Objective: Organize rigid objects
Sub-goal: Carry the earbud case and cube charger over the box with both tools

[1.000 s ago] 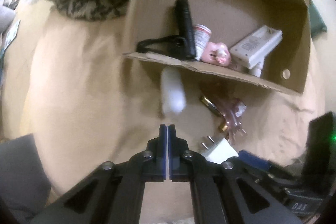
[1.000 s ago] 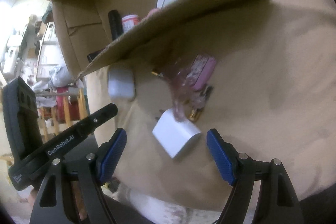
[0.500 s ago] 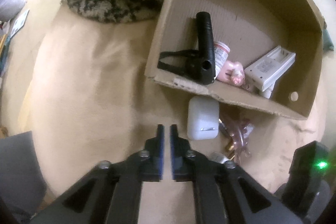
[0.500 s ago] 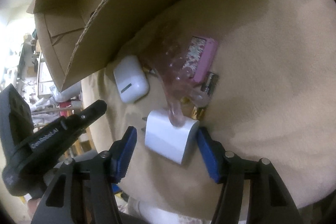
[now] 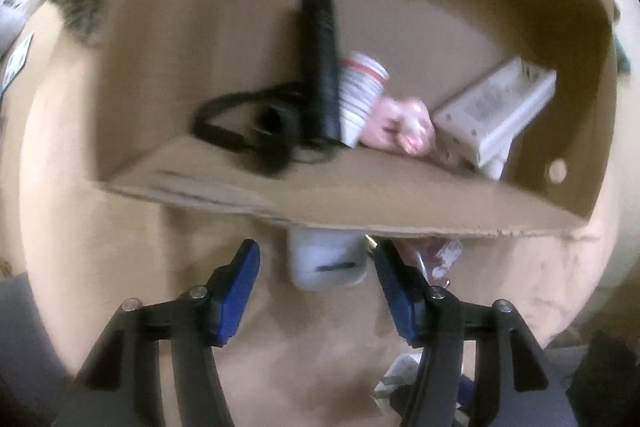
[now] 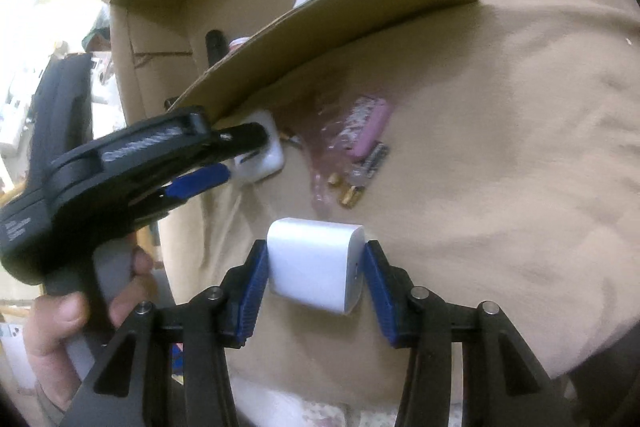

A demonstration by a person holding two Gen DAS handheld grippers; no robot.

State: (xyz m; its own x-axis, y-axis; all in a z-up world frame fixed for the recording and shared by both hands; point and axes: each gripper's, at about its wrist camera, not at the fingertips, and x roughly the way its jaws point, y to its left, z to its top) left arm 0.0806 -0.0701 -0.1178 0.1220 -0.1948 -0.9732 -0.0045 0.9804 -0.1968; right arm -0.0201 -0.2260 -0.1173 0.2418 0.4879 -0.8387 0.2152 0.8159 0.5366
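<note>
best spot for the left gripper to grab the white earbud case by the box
Grip the white earbud case across its two rounded short sides, coming straight in from the open cloth side. Its far end is tucked under the cardboard box wall, so only the near end is reachable. The open left gripper already straddles it.

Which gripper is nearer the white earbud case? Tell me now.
Left. The left gripper is open around the earbud case, which lies beside the box. The right gripper is farther back, shut on the white charger.
</note>
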